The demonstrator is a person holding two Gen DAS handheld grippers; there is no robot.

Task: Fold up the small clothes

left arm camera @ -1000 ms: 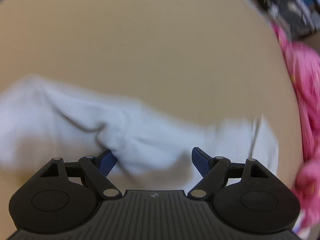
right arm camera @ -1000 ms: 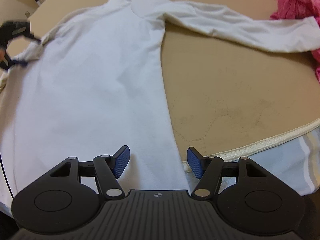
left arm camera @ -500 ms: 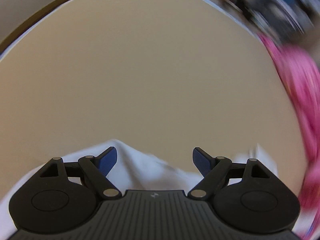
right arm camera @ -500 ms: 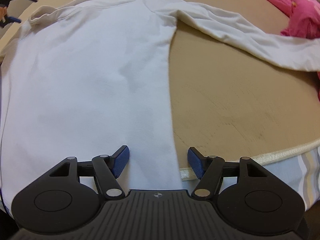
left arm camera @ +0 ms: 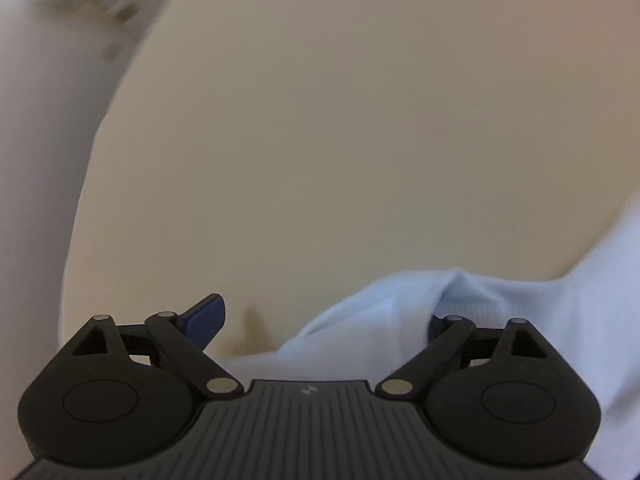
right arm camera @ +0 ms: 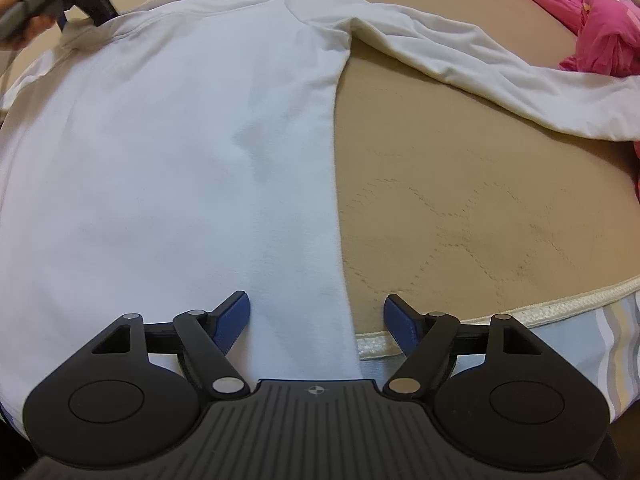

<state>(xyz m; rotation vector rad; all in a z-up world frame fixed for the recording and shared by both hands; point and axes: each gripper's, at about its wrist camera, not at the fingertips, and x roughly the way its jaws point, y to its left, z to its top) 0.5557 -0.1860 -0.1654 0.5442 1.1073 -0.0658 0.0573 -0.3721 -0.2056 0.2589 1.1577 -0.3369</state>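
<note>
A white long-sleeved shirt (right arm camera: 168, 152) lies spread flat on a tan mattress (right arm camera: 460, 208), its body filling the left and middle of the right wrist view, its collar at the far end and one sleeve (right arm camera: 480, 68) stretched out to the right across the bare mattress. The sleeve's end reaches a heap of pink fabric (right arm camera: 600, 20) at the far right edge. The right tool (right arm camera: 316, 316) sits wide apart at the shirt's near hem, its left blue pad over the white cloth and its right pad over the mattress's piped edge, with the shirt's right side seam running between them; it grips nothing. At the far left corner of that view the left tool (right arm camera: 86, 0), held in a hand (right arm camera: 24, 8), meets the shirt at its shoulder by the collar. In the left wrist view the left tool (left arm camera: 320, 320) stands wide, a bunched fold of the white shirt (left arm camera: 400, 320) rising between its pads and covering the right one; whether the cloth is pinched cannot be told. Beyond it is blurred tan mattress (left arm camera: 340, 140)
</note>
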